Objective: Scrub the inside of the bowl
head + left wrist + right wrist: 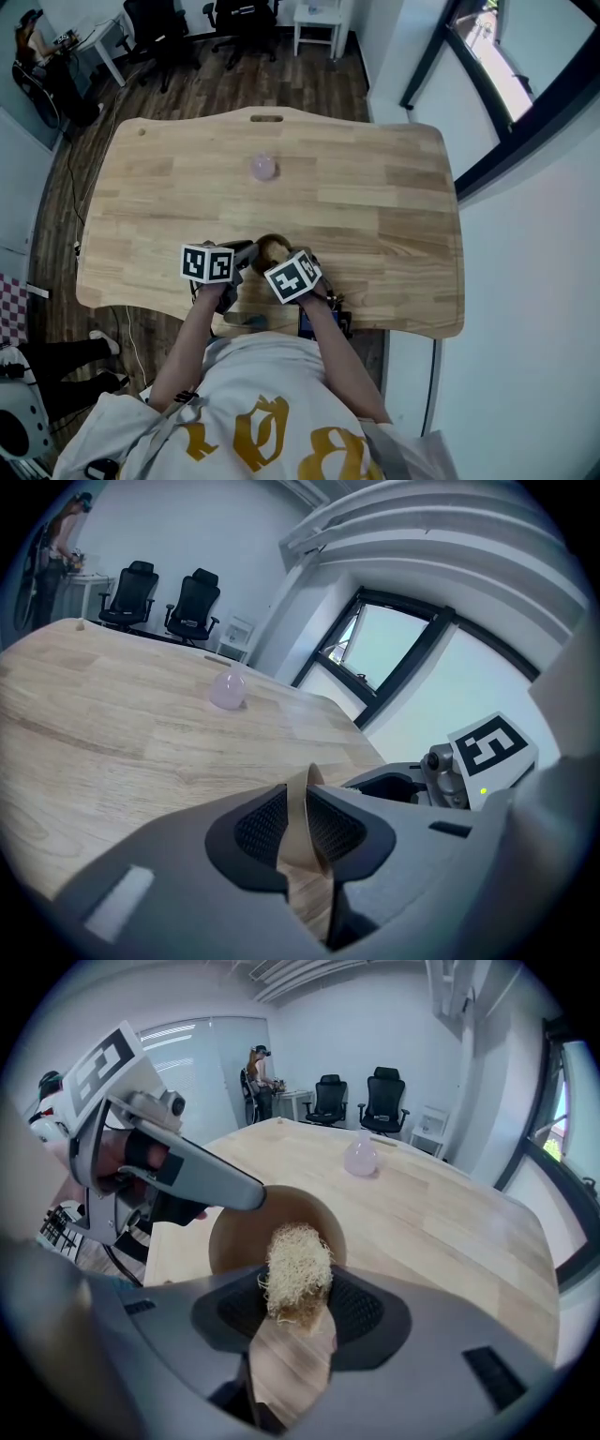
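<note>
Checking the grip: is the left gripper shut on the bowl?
Shut: the left gripper's pads pinch the rim of the bowl.

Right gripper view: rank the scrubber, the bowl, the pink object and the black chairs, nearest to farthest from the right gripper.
1. Scrubber, clamped between the jaws.
2. Bowl, just ahead, slightly left.
3. Pink object, farther along the table.
4. Black chairs, beyond it.

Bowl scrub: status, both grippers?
Left gripper shut on bowl rim. Right gripper shut on scrubber, at bowl mouth. Pink object far off, nothing blocking.
</note>
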A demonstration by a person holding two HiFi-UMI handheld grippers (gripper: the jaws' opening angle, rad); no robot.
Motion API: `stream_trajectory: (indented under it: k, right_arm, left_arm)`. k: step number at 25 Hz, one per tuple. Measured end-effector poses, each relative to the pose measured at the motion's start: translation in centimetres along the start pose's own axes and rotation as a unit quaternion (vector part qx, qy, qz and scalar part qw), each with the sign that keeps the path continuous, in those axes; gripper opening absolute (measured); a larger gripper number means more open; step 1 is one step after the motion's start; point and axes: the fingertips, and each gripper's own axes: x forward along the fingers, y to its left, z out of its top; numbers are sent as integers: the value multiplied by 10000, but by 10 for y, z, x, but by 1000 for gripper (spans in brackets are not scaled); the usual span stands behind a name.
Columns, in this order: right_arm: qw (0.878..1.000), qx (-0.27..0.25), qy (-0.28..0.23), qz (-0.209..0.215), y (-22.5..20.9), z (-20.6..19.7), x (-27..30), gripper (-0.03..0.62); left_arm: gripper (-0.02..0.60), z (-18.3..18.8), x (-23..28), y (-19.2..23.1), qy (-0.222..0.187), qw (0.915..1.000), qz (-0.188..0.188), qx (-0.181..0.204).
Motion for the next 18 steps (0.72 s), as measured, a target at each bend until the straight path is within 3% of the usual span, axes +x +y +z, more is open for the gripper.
stream_trajectory:
  k: [11, 18]
  right_arm:
    - [9997, 133, -175, 83, -7, 7, -6, 173]
    - [9989, -166, -234, 357, -1, 14, -5, 173]
  left_arm:
    - [58, 2, -1, -1, -16, 9997, -157, -169]
    - [58, 2, 0, 0, -57, 9996, -163, -228]
